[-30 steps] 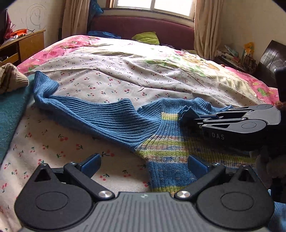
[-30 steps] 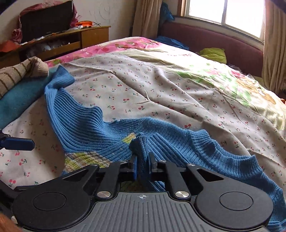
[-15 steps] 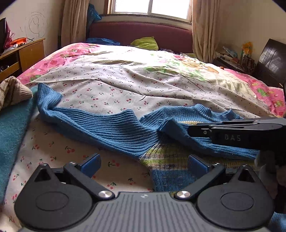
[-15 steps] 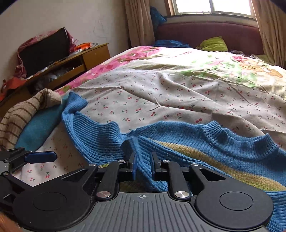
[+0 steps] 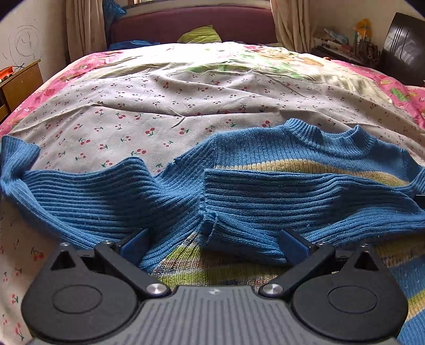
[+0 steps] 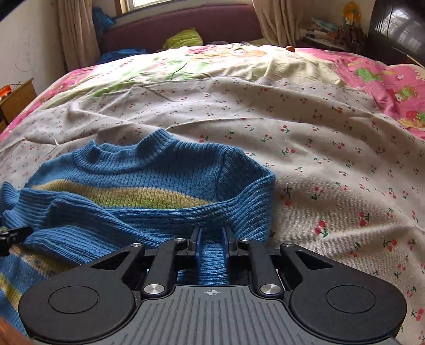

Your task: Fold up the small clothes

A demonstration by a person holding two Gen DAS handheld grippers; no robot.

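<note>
Sweater (image 5: 265,159) lies flat on the bedspread (image 5: 159,106), near edge of the bed, neck toward the headboard (image 5: 191,24); blue ribbed knit with yellow-green stripes across the chest. One sleeve (image 6: 127,220) is folded across the chest, running from the shoulder on the right of my right view toward the left, its cuff end lying near the middle of the body in the left view. The other sleeve (image 5: 79,193) trails out to the left over the cherry print, rumpled, not folded in. My left gripper (image 5: 212,244) hangs low over the sweater, jaws released and spread wide, blue pads just above the knit on either side of the folded cuff, gripping nothing. My right gripper (image 6: 211,242) sits over the folded sleeve near the shoulder bend; jaws narrow and closing, a strip of blue knit showing between the pads, but I see no pinch on it, the fabric lies flat beneath. Green pillow (image 6: 183,38) at the headboard, curtains either side.
</note>
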